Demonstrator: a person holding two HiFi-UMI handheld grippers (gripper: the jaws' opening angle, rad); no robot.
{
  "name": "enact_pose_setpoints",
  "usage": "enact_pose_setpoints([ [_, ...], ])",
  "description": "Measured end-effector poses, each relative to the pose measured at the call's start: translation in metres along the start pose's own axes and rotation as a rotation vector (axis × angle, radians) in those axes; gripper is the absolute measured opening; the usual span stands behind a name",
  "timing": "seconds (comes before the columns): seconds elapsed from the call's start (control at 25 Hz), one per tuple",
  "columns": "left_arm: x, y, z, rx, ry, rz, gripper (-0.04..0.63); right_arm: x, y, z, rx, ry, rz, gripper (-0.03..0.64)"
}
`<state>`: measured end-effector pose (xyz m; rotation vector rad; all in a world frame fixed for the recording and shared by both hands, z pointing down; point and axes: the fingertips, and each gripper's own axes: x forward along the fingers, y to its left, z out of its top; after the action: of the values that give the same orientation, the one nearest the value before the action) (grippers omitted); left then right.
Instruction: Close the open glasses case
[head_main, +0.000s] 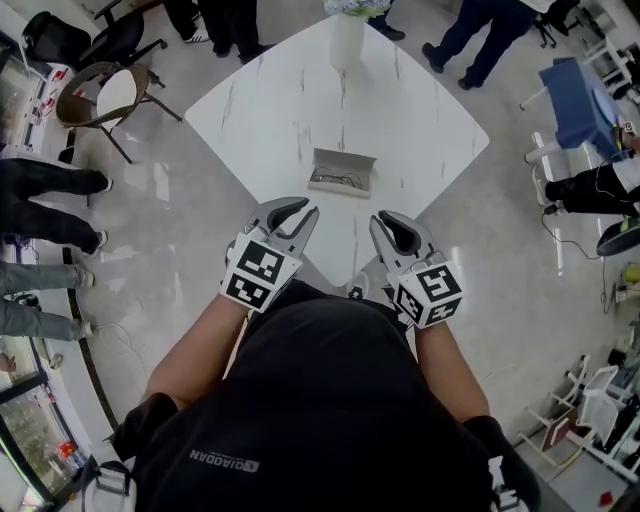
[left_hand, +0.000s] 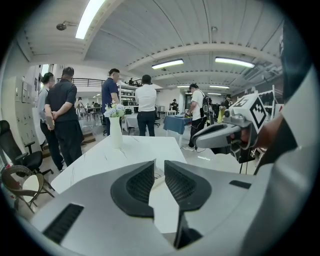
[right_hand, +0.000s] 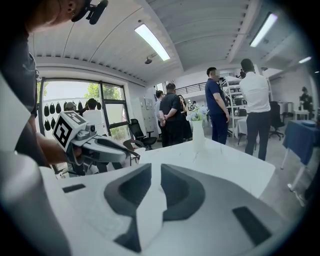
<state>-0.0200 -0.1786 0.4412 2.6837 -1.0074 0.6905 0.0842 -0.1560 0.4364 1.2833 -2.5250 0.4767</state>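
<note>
The open glasses case (head_main: 341, 172), a pale grey box with dark glasses lying inside, rests near the middle of the white marble table (head_main: 420, 120). Both grippers hover side by side over the table's near corner, close to my body and short of the case. My left gripper (head_main: 295, 207) (left_hand: 159, 165) has only a narrow gap between its jaws and holds nothing. My right gripper (head_main: 392, 218) (right_hand: 156, 167) stands the same way, empty, with a thin gap. Each gripper view also catches the other gripper from the side.
A white vase (head_main: 345, 35) (left_hand: 115, 131) (right_hand: 198, 131) with flowers stands at the table's far corner. A folding chair (head_main: 100, 95) is on the floor to the left. Several people stand around the table, and a blue-covered table (head_main: 580, 100) is at the right.
</note>
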Motion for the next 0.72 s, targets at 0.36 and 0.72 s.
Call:
enact_pose_setpoints([
  [0.36,0.011,0.009,-0.016,0.026,0.065,0.007,0.069,0.004,-0.01,-0.004,-0.076,0.021,-0.032,0.044],
  [0.72,0.053,0.042,-0.071,0.054,0.202,0.049,0.069,0.027,-0.046,-0.027,-0.129,0.12,-0.103,0.044],
])
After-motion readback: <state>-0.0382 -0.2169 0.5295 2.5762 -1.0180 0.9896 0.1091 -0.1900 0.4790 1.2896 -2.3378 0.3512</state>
